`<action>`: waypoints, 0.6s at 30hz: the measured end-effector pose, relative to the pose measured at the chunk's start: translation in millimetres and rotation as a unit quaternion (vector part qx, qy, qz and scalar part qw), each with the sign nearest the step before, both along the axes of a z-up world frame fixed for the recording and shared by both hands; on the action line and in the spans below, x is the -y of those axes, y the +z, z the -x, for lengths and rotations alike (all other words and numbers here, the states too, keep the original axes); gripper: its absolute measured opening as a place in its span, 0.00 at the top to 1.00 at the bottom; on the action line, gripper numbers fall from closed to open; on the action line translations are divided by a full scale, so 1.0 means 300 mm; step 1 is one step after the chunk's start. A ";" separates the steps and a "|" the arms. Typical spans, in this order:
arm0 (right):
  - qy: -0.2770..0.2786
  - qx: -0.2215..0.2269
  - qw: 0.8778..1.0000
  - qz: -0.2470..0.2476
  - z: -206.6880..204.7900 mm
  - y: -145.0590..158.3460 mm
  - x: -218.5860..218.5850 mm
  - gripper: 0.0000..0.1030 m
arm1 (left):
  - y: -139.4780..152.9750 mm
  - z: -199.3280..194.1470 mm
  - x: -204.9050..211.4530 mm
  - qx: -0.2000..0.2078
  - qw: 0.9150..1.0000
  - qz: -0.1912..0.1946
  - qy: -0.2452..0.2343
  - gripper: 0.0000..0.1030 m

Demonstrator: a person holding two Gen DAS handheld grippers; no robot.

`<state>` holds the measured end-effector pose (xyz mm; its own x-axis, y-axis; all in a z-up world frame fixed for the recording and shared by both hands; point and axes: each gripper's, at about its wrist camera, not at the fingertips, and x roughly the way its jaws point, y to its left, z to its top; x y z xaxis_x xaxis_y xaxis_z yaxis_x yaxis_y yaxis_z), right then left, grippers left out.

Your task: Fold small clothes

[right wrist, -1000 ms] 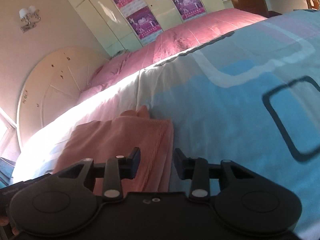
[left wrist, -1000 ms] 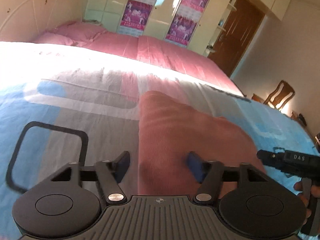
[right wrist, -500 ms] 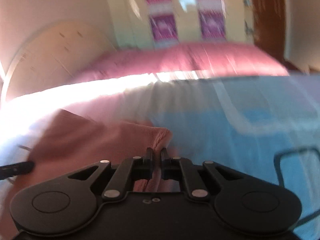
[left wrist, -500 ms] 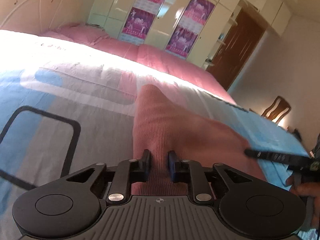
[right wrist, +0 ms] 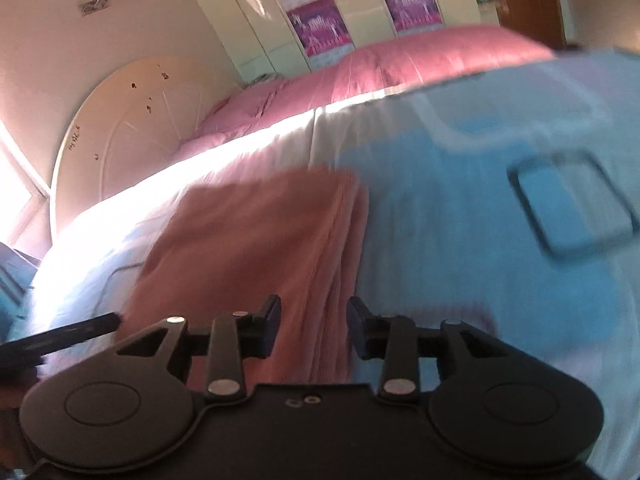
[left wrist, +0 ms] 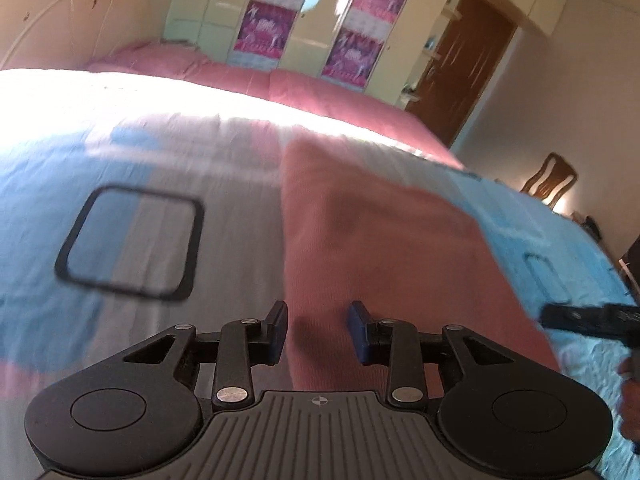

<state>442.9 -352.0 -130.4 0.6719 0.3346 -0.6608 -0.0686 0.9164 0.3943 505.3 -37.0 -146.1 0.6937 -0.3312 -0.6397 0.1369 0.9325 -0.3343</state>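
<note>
A salmon-pink ribbed garment (left wrist: 380, 240) lies folded flat on the blue-and-grey bedspread (left wrist: 224, 184). My left gripper (left wrist: 320, 330) hovers over the garment's near left edge. Its jaws are opening, with the cloth below them and neither pad pressing on it. In the right wrist view the garment (right wrist: 256, 232) shows its layered right edge. My right gripper (right wrist: 314, 322) hangs over that edge, jaws opening, nothing pinched. Each gripper also shows in the other's view: the right gripper (left wrist: 580, 320) at the far right, the left gripper (right wrist: 72, 332) at the far left.
A pink quilt (left wrist: 320, 96) covers the far half of the bed, up to a cream headboard (right wrist: 132, 120). Behind stand wardrobe doors with posters (left wrist: 352, 36), a brown door (left wrist: 468, 68) and a wooden chair (left wrist: 552, 180) at the right.
Half a second ago both grippers were pinched on the garment's near edge. Both have since let go and spread their jaws, and the cloth lies flat, farther up the bedspread.
</note>
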 end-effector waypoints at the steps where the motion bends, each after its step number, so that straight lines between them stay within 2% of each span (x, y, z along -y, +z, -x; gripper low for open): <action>1: -0.001 -0.011 1.000 -0.013 0.026 -0.012 -0.003 0.67 | -0.014 -0.005 -0.001 -0.005 1.000 0.002 0.004 0.69; 3: 0.001 -0.024 0.999 -0.023 0.046 -0.037 -0.027 0.71 | -0.032 -0.018 0.009 -0.012 1.000 0.002 0.006 0.69; 4: 0.002 -0.027 0.999 -0.025 0.042 -0.053 -0.041 0.82 | -0.034 -0.023 0.015 -0.012 1.000 -0.001 0.005 0.69; 5: 0.003 -0.026 0.999 -0.024 0.031 -0.067 -0.052 0.87 | -0.032 -0.026 0.019 -0.013 1.000 -0.002 0.003 0.69; 7: 0.002 -0.019 1.000 -0.014 0.024 -0.076 -0.061 0.89 | -0.008 -0.017 0.015 -0.009 1.000 0.004 -0.005 0.69; 8: -0.001 -0.017 1.000 -0.013 0.031 -0.065 -0.055 0.90 | 0.003 -0.004 0.016 -0.004 1.000 0.003 -0.017 0.70; 9: -0.003 -0.006 1.000 -0.004 0.046 -0.040 -0.045 0.90 | 0.011 0.005 0.027 -0.005 0.999 -0.018 -0.028 0.75; 11: 0.001 -0.005 1.000 0.029 0.078 -0.028 -0.038 0.91 | -0.032 -0.001 0.049 -0.040 0.997 -0.046 -0.046 0.76; 14: 0.014 -0.031 0.997 0.068 0.065 -0.082 -0.062 0.90 | -0.051 0.005 0.018 -0.051 0.998 -0.022 -0.035 0.75; 15: 0.014 -0.026 0.997 0.074 0.062 -0.070 -0.070 0.88 | -0.028 0.011 0.006 -0.039 0.999 -0.017 -0.027 0.75; 17: -0.004 0.005 0.996 0.086 0.067 -0.007 -0.075 0.77 | 0.028 0.014 -0.008 0.001 1.000 -0.014 -0.020 0.75; 18: -0.010 0.022 0.995 0.098 0.064 0.021 -0.078 0.77 | 0.052 -0.002 -0.004 0.021 0.999 -0.016 -0.022 0.75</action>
